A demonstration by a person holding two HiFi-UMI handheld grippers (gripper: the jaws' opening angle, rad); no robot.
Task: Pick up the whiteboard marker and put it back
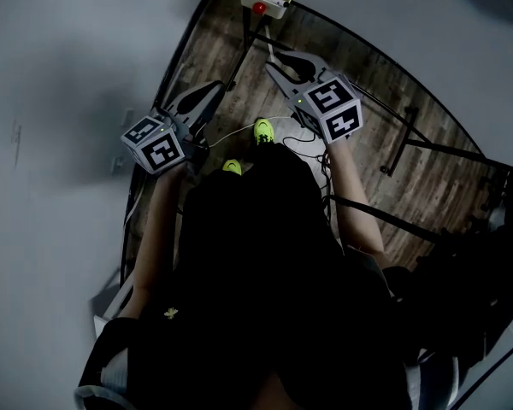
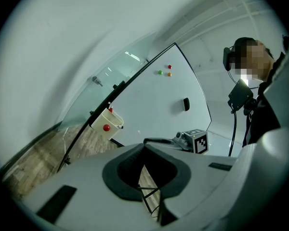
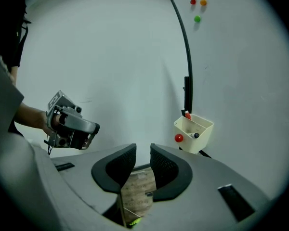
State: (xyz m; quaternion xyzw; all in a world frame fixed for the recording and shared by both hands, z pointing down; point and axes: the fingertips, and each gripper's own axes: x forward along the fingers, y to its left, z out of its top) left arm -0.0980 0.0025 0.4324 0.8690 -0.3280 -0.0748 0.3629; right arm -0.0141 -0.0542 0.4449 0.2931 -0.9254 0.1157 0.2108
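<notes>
No legible words, numbers or brand names, only black-and-white square code patterns on the left cube (image 1: 154,143) and right cube (image 1: 335,109), both below the cream tray (image 1: 278,8).

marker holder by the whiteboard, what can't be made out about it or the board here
Inside of the holder: right gripper view shows only a red tip and a dark cap, too small to count markers.
Head view: the top edge cuts the holder off.
Left gripper view: its wall hides most of the inside.
Dark thing on the whiteboard, left gripper view: too small to identify.
</notes>
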